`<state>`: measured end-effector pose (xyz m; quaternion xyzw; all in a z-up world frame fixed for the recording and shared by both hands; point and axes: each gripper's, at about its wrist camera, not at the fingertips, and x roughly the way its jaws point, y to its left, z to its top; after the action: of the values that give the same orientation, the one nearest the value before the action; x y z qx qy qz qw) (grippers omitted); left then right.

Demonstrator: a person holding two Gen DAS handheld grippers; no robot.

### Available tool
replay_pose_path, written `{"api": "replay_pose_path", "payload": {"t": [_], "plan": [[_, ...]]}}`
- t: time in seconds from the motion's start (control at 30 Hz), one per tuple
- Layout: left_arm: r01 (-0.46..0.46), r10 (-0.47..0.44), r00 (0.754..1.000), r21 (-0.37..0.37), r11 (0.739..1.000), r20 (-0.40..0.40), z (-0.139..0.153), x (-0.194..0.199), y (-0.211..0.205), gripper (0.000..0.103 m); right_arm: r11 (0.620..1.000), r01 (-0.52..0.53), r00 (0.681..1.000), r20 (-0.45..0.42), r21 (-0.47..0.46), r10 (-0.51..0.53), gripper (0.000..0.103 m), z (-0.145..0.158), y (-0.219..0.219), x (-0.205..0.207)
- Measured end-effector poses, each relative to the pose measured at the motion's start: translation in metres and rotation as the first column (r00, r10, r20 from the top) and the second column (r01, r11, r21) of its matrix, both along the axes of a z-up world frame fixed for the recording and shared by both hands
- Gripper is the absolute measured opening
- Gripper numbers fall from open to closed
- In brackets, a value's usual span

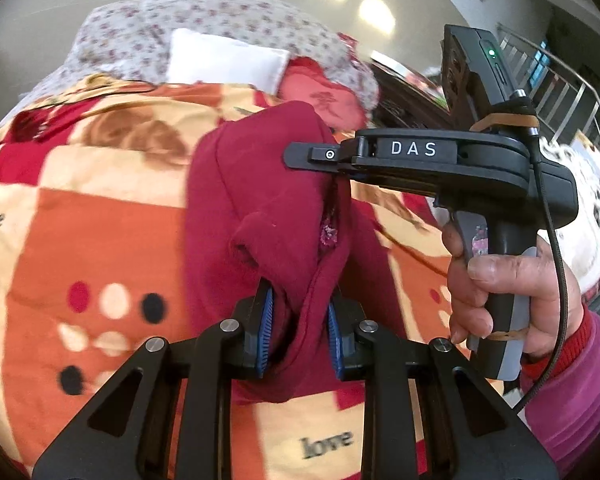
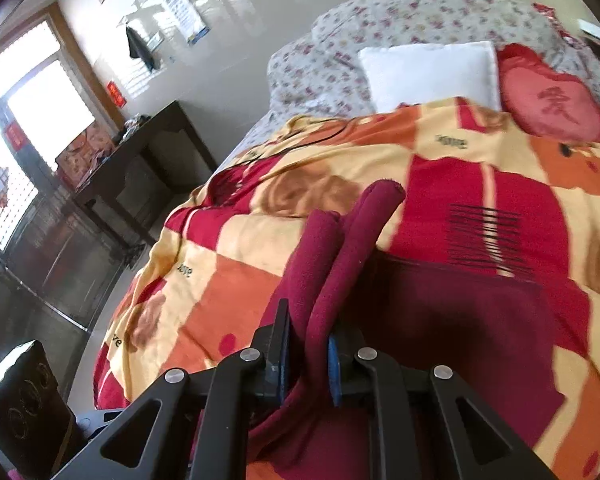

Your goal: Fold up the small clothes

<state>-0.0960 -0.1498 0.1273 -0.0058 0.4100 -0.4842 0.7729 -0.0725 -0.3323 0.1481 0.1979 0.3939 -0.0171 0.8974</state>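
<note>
Holding the dark red garment [image 1: 260, 200] above the blanket [image 1: 100, 208], I have my left gripper [image 1: 300, 320] and right gripper [image 2: 309, 356] both pinching bunched cloth. A thick fold could slip free, dropping one side crooked.

Left claw [image 1: 300, 332] clamped on cloth; right claw [image 2: 309, 364] likewise, hand [image 1: 512, 300] gripping handle.

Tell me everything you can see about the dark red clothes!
The dark red garment looks soft and fleecy, one plain colour with a small pink patch near a seam. It is bunched and folded, lifted partly off the orange patterned blanket. The left tool pinches one fold and the right tool pinches another.
</note>
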Motion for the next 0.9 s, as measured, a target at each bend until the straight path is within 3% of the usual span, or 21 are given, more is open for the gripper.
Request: {"api": "replay_pose_path", "payload": {"t": [0.4, 0.53, 0.67, 0.7, 0.77, 0.83, 0.9], "plan": [[0.168, -0.169, 0.986, 0.103, 0.98, 0.002, -0.024, -0.061, -0.095, 0.022, 0.986, 0.154, 0.988, -0.035, 0.07, -0.152, 0.014, -0.036, -0.084, -0.093], [0.173, -0.175, 0.984, 0.159, 0.972, 0.004, -0.039, -0.072, -0.111, 0.022, 0.976, 0.183, 0.982, -0.067, 0.115, -0.176, 0.014, -0.059, -0.101, -0.102], [0.163, -0.156, 0.986, 0.186, 0.969, -0.056, -0.049, -0.072, -0.113, 0.023, 0.963, 0.214, 0.974, -0.109, 0.162, -0.198, 0.016, -0.083, -0.113, -0.103], [0.166, -0.157, 0.986, 0.182, 0.969, -0.064, -0.048, -0.072, -0.112, 0.025, 0.959, 0.222, 0.973, -0.108, 0.176, -0.205, 0.018, -0.085, -0.116, -0.105], [0.196, -0.182, 0.979, 0.167, 0.966, -0.095, -0.042, -0.077, -0.107, 0.034, 0.951, 0.264, 0.962, -0.113, 0.163, -0.248, 0.036, -0.08, -0.12, -0.115], [0.243, -0.227, 0.966, 0.127, 0.962, -0.125, -0.034, -0.084, -0.092, 0.048, 0.947, 0.283, 0.958, -0.099, 0.151, -0.27, 0.037, -0.068, -0.122, -0.126], [0.266, -0.258, 0.963, 0.124, 0.956, -0.078, -0.025, -0.092, -0.076, 0.049, 0.951, 0.263, 0.965, -0.054, 0.163, -0.258, 0.037, -0.05, -0.118, -0.136]]}}
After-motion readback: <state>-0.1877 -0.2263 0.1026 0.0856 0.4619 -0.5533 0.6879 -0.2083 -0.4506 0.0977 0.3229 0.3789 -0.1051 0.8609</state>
